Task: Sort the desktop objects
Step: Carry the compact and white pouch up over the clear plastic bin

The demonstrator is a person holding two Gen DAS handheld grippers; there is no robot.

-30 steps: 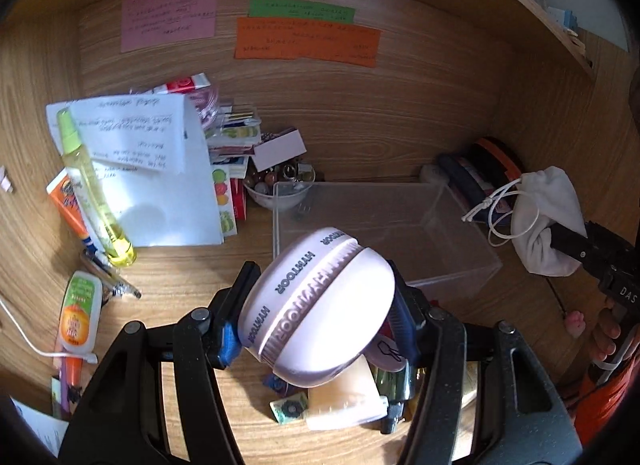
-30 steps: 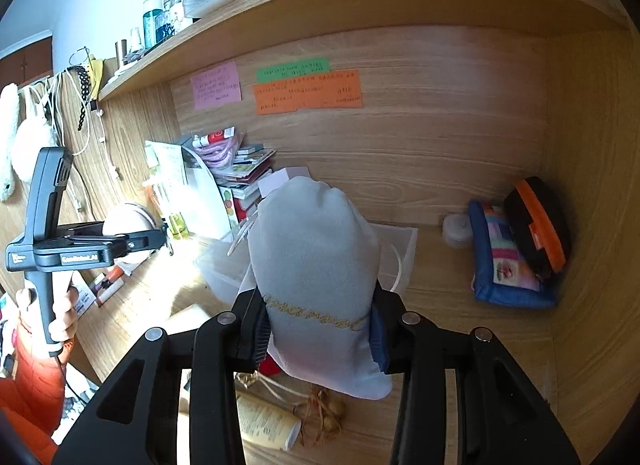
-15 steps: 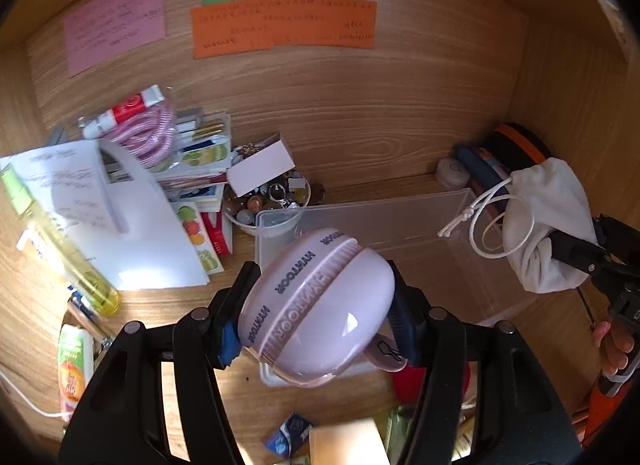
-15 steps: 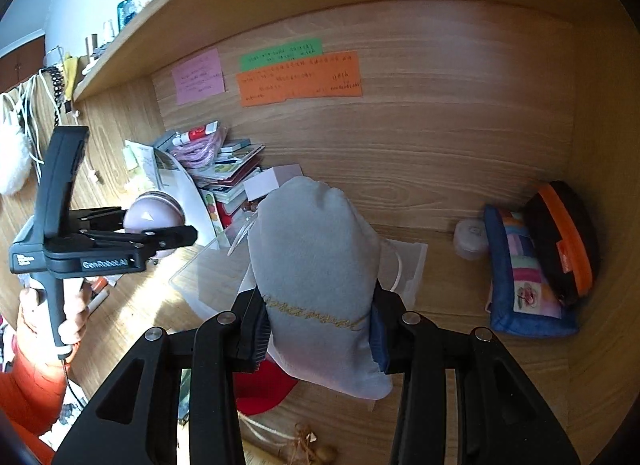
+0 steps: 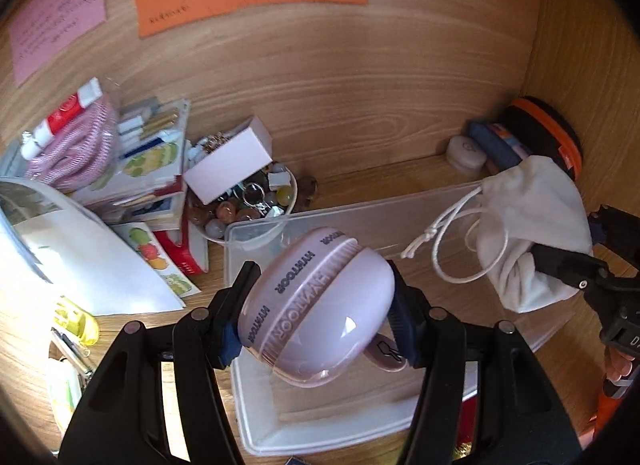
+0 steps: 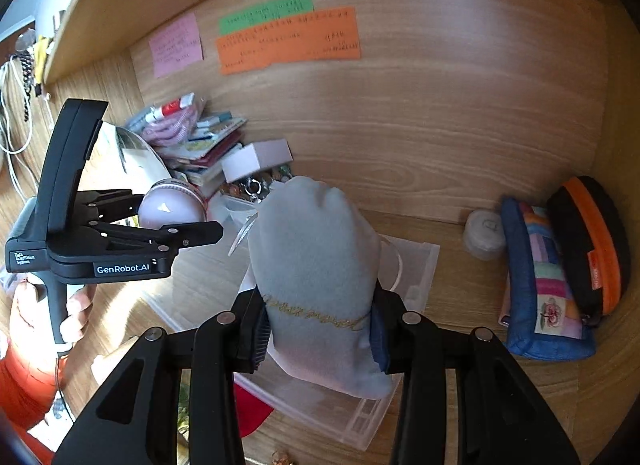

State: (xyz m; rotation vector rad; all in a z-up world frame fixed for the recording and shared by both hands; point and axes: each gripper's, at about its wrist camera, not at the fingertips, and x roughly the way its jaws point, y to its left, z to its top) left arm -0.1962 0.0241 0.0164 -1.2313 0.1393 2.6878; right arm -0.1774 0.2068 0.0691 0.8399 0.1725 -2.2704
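My left gripper (image 5: 318,305) is shut on a pale lilac rounded case (image 5: 320,317) with raised lettering around its seam. It hangs over the left part of a clear plastic box (image 5: 256,233) on the wooden desk. In the right wrist view the same gripper (image 6: 180,221) and lilac case (image 6: 168,213) show at the left, held by a hand. My right gripper (image 6: 318,329) is shut on a pale grey drawstring pouch (image 6: 316,257) above the clear box (image 6: 416,265). From the left wrist view the pouch (image 5: 532,217) and its white cord hang over the box's right end.
A bowl of beads and keyrings (image 5: 248,205) with a small white carton (image 5: 228,165) stands behind the box. Booklets, a pink coil and a paper sheet (image 5: 80,257) crowd the left. A round white pot (image 6: 484,233), a patchwork pouch (image 6: 540,285) and a black-orange case (image 6: 592,241) fill the right corner.
Both grippers have moved forward toward the back wall and slightly down, and are now over the clear box. Each still grips the same object.
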